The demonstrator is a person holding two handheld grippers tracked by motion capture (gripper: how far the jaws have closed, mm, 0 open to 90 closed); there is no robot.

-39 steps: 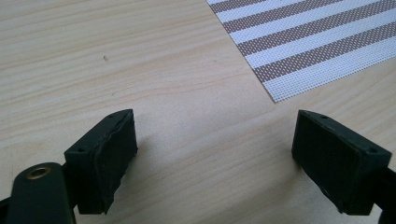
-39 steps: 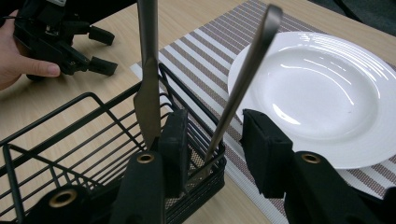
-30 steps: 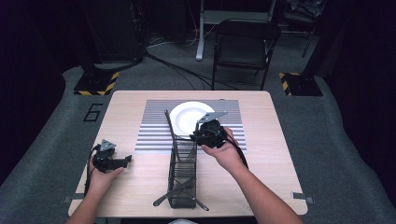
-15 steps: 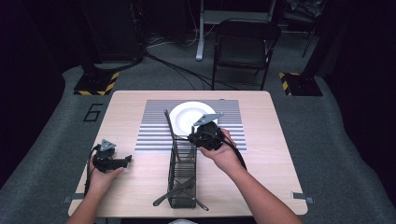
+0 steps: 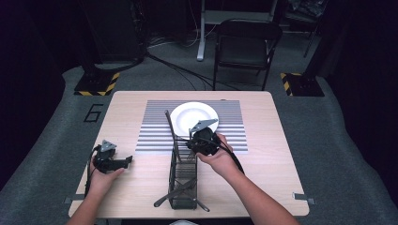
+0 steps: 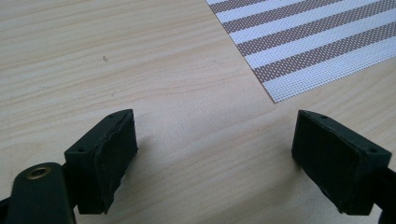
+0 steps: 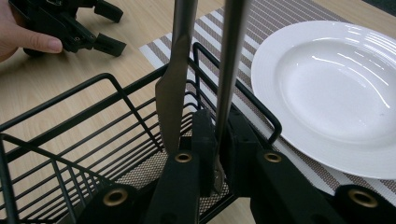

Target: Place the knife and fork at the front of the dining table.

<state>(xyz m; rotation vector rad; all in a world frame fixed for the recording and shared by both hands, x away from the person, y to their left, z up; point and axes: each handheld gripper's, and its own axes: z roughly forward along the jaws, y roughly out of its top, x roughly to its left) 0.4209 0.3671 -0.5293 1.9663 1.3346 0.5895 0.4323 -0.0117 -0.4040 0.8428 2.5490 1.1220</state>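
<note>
While the right claw (image 7: 218, 154) pinches the lower end of one metal utensil handle (image 7: 231, 60) inside the black wire caddy (image 7: 70, 140), a second piece, a knife (image 7: 173, 88), stands just beside it in the same compartment. The jaws have just been closing and now press together on that handle, with the utensil between the pads. To do this step well, I judge the lift should go straight up along the handle, so that it clears the wire rim without dragging the knife or tipping the caddy, which nothing else steadies.

From the high view, the right claw (image 5: 202, 140) sits at the caddy's far end, near the white plate (image 5: 193, 117) on the striped mat (image 5: 155, 131), while the left claw (image 5: 123, 162) rests on the table (image 5: 263, 140) well apart. That view hides the grip itself. The right gripper view shows the pads on the handle and the knife touching neither. The left gripper view shows the left claw (image 6: 212, 154) spread wide over bare wood, holding nothing, a mat corner ahead.
</note>
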